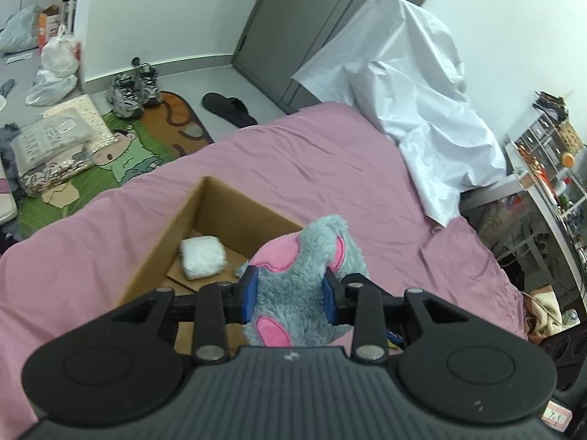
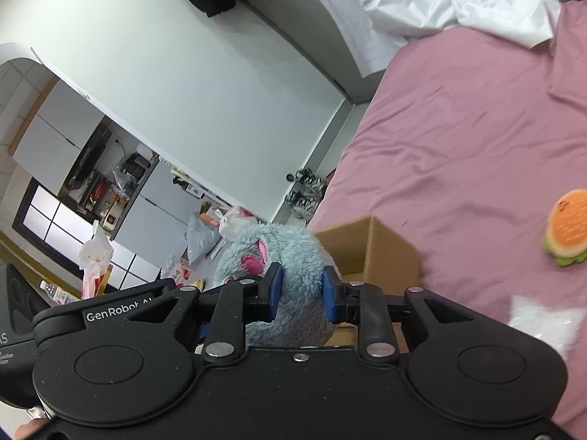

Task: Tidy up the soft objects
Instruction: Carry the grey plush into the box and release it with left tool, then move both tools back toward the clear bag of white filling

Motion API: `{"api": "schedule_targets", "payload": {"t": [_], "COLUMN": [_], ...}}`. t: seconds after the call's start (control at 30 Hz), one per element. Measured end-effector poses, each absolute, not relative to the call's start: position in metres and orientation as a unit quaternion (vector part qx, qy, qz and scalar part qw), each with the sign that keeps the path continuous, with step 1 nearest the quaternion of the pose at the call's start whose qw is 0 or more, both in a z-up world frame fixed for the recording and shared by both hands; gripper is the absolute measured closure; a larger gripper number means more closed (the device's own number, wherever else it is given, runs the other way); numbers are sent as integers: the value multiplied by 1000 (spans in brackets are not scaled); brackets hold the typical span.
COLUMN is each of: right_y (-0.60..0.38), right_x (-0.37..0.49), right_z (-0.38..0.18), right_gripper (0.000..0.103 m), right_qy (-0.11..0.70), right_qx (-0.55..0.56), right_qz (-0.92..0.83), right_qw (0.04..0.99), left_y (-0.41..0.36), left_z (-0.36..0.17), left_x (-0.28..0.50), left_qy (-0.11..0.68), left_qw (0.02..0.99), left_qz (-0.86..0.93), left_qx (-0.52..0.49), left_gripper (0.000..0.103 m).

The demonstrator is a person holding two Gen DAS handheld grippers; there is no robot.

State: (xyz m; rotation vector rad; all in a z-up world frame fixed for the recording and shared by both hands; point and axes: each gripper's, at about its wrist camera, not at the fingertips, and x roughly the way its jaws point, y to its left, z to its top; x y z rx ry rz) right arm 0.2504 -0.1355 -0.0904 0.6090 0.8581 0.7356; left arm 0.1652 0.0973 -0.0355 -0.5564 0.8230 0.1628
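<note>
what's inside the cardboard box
In the box a white wrapped bundle lies on the bare cardboard floor. The grey and pink plush, held in the left tool, covers the box's near right part, so anything there is hidden.

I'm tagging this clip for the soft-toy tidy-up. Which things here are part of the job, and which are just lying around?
Part of the job:
- grey-and-pink plush toy, gripped by left gripper and right gripper
- cardboard box
- white soft packet in the box
- burger plush on the bed

Lying about:
- sneakers
- plastic bags
- white sheet
</note>
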Motion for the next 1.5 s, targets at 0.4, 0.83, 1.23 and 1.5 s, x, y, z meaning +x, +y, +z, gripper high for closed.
{"api": "schedule_targets", "payload": {"t": [0.4,0.83,1.23,1.5], "right_y": [-113,-121,-161,-190], "right_x": [251,244,241,234], "right_z": [-101,-85,-60,-42], "right_gripper": [60,41,27,19], "right_qy": [434,435,415,416], "right_qx": [248,232,235,198], "right_qz": [330,313,288,278], "right_qw": [801,812,830,843], "left_y": [131,119,84,53], "left_z": [-80,-56,-11,6], "left_x": [177,173,161,157], "left_qy": [448,442,414,416], "left_qw": [845,855,880,885], "left_qz": [142,170,160,150], "left_qx": [-256,-209,-169,-146], "left_gripper": [67,25,14,5]}}
